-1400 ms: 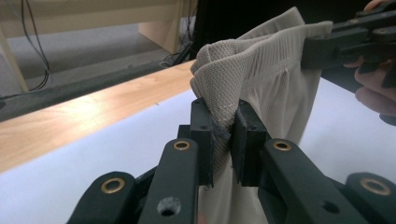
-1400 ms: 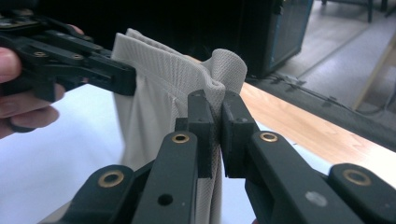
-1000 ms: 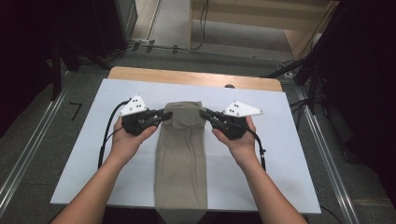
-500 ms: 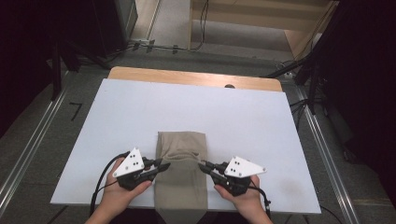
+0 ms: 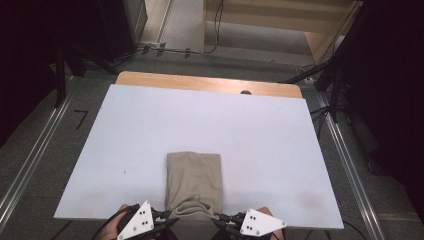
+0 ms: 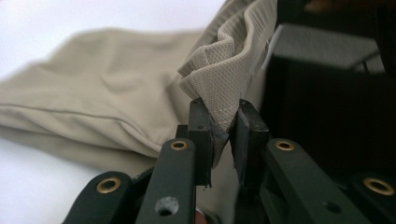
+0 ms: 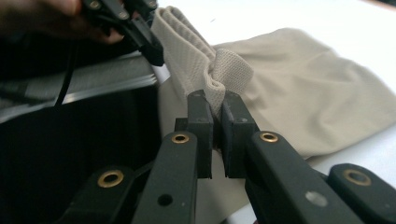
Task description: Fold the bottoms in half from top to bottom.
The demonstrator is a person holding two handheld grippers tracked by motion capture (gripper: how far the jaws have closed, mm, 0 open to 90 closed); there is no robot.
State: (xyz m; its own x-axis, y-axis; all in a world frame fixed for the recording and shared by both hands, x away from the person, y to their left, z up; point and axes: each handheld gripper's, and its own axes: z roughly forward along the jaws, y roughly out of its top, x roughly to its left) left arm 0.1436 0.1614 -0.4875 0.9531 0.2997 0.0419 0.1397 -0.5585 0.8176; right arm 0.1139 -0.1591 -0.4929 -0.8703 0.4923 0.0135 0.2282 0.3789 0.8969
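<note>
The beige garment (image 5: 194,182), a ribbed knit piece that looks like trousers or a skirt, lies lengthwise on the white desk (image 5: 150,130), its far end squared off near the middle and its near end drawn to the front edge. The left tongs (image 5: 172,220) pinch one corner of that near hem, and in the left gripper view the doubled fabric (image 6: 224,88) stands up out of the nearly closed jaws. The right tongs (image 5: 216,218) pinch the other corner; in the right gripper view a fold of hem (image 7: 224,77) is clamped between jaws pressed almost together, with the other gripper (image 7: 126,23) beyond.

The step in hand looks like folding or straightening the cloth by its near hem. To do it well, both hands should travel at the same pace and height so the hem stays taut and level between the two grips. The bunching between the corners suggests spreading the hands slightly apart first. Both grips are shallow, near the stitched edge, so a sharp tug could slip the fabric out.
</note>
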